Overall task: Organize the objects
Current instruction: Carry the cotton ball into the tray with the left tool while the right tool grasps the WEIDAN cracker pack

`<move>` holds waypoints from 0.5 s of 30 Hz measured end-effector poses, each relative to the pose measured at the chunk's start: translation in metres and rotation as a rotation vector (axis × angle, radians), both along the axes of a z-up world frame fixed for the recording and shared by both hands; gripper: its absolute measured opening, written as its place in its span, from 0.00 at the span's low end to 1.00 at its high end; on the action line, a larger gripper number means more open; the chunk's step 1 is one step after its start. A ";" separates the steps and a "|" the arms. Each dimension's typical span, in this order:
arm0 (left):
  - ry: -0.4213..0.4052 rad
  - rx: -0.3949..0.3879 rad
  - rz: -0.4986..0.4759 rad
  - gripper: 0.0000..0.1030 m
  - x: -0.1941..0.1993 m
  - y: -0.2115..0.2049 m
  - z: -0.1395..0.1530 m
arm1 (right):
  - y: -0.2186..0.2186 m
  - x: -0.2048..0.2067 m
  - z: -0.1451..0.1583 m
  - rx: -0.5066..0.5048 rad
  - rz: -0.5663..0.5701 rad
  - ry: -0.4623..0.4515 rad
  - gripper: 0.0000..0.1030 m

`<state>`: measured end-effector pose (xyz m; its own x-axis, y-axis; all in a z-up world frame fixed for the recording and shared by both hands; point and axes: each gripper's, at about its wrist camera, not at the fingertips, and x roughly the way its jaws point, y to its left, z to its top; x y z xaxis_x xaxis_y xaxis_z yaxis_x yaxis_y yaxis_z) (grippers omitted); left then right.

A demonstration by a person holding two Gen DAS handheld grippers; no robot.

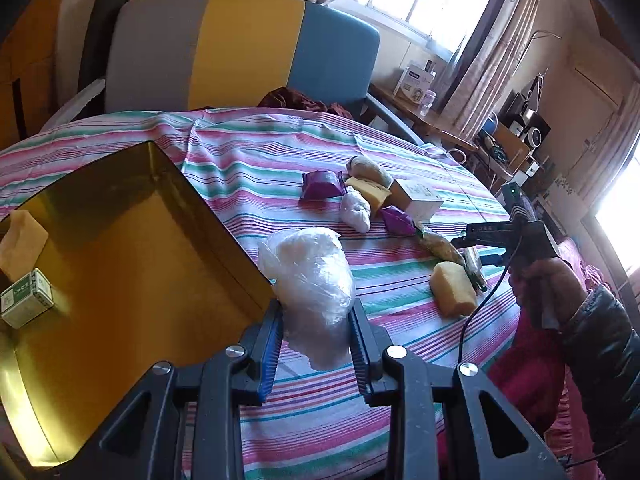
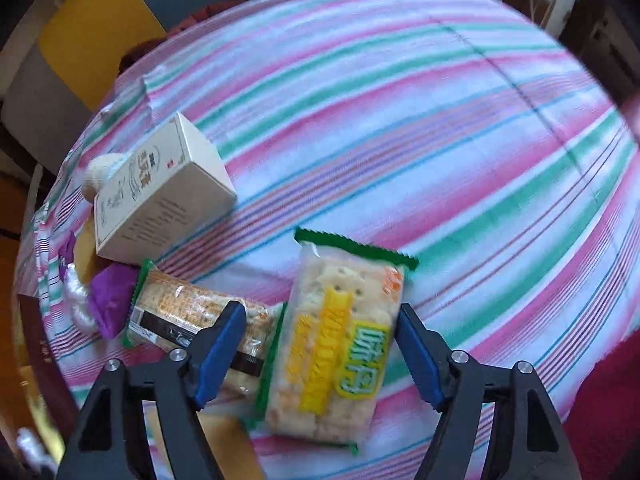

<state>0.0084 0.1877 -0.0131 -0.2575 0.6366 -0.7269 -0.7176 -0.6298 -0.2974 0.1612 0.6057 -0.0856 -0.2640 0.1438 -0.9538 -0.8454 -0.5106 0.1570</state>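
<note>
My left gripper (image 1: 316, 312) is shut on a clear plastic bag with white contents (image 1: 312, 276), held just right of the gold tin box (image 1: 120, 248). The tin holds a yellow sponge block (image 1: 22, 240) and a small green-white carton (image 1: 28, 298). My right gripper (image 2: 320, 316) is open, its fingers either side of a green-edged cracker packet (image 2: 336, 344) lying on the striped cloth. It also shows in the left wrist view (image 1: 480, 246), low over the snacks. A second cracker packet (image 2: 192, 312) lies beside the left finger.
On the striped tablecloth (image 2: 440, 140) lie a white box (image 2: 160, 196), purple wrappers (image 1: 322, 184), a small white bag (image 1: 356, 210), yellow cakes (image 1: 454, 288) and a bun (image 1: 368, 168). A grey-yellow-blue chair (image 1: 240, 52) stands behind the table.
</note>
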 end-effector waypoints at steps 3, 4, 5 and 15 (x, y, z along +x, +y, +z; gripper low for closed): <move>0.004 -0.002 0.012 0.30 0.001 -0.006 -0.001 | -0.006 -0.002 0.004 0.030 0.036 0.029 0.51; -0.002 -0.003 0.018 0.30 0.001 -0.007 -0.003 | -0.006 0.000 0.005 0.024 0.039 0.038 0.52; -0.006 -0.004 0.024 0.30 0.000 -0.009 -0.004 | -0.004 0.002 0.004 0.008 0.030 0.051 0.52; -0.018 0.014 0.137 0.30 -0.015 -0.046 0.000 | -0.001 0.013 0.009 0.026 -0.007 0.069 0.47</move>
